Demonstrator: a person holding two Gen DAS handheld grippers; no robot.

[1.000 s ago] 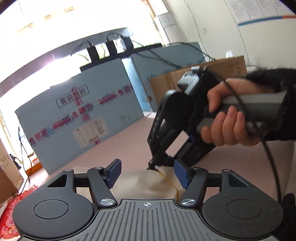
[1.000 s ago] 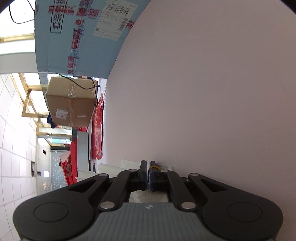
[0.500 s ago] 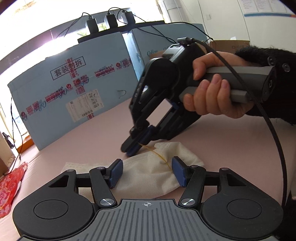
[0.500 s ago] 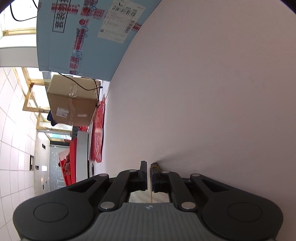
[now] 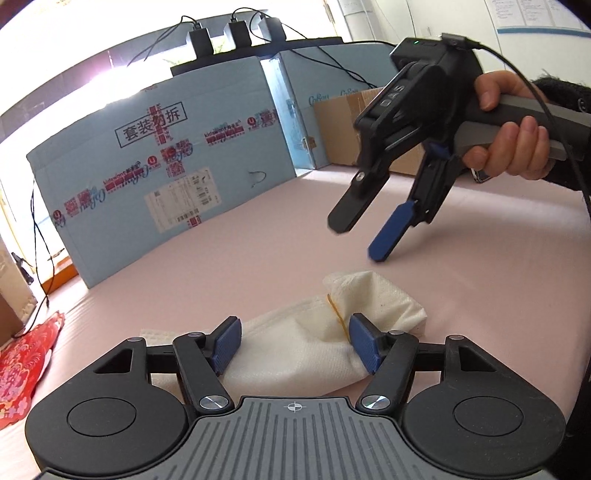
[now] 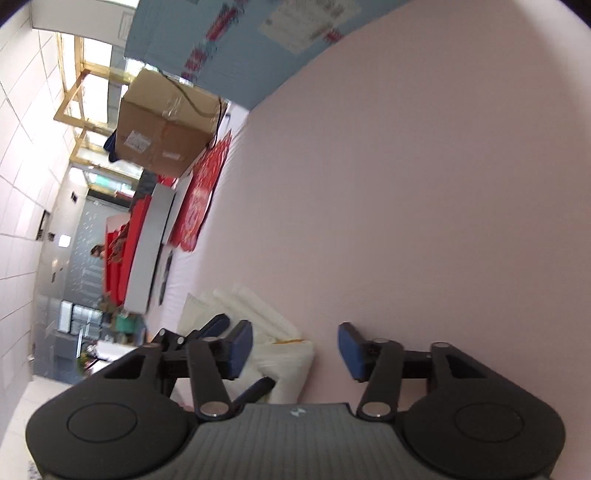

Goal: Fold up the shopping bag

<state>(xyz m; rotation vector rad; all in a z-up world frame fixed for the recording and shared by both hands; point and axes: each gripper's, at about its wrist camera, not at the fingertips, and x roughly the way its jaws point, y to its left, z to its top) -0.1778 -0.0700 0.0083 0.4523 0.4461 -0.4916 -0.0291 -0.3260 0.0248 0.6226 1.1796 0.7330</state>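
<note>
Both tongs are gaping: our left tongs are straddling the rolled white shopping bag on the pink tabletop. Our right tongs are hovering just beyond it, holding nothing.

The near part of the white shopping bag was hidden behind the left gripper, the person's hand was cut off at the left wrist view's right edge, and the blue box's print was blurred
</note>
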